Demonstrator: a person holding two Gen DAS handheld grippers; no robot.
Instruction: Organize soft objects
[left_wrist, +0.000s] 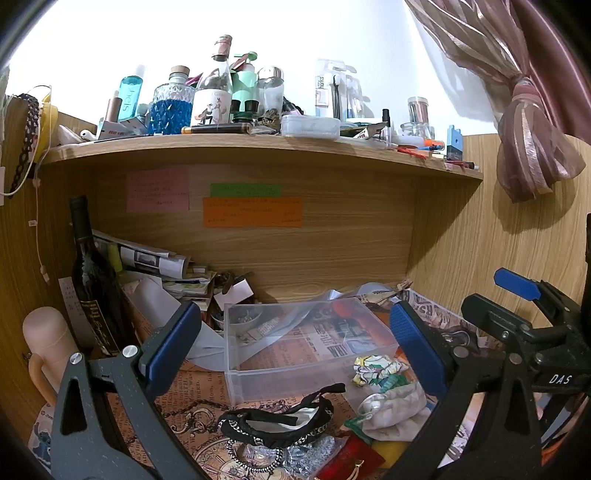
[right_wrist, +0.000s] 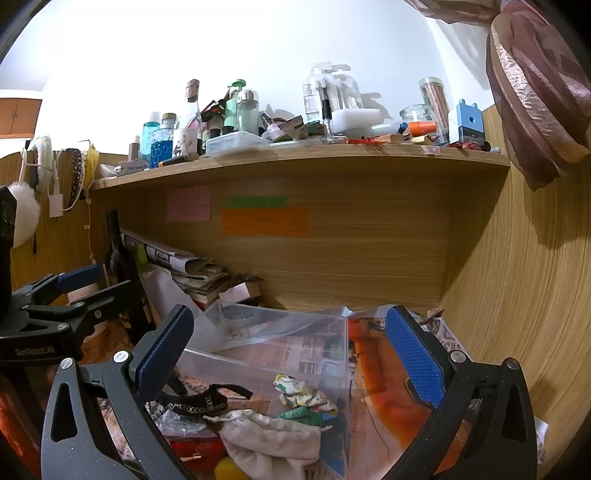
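A clear rectangular plastic bin (left_wrist: 310, 343) sits on the newspaper-print desk cover (left_wrist: 199, 391) under a wooden shelf (left_wrist: 258, 151), and it looks bare inside, the printed paper showing through its floor. The soft things all lie outside the bin, in front of it. A black fabric headband with chain trim (left_wrist: 277, 421) is at the bin's near left corner. A crumpled patterned cloth in white, green and yellow (left_wrist: 376, 369) lies just beside the bin's near right corner. A pale drawstring cloth pouch (left_wrist: 395, 413) rests in front of that cloth, with a yellow round object (right_wrist: 227, 469) and a red item (left_wrist: 347, 458) partly hidden beneath.

The left gripper (left_wrist: 295, 343) hangs above the bin with its jaws spread wide, holding nothing. The right gripper (right_wrist: 291, 354) is likewise wide open and empty, to the bin's right.

Left of the bin stand a dark wine bottle (left_wrist: 92, 280) and stacked papers (left_wrist: 166, 266); a wood-grain wall panel (right_wrist: 517, 295) closes in to its right.
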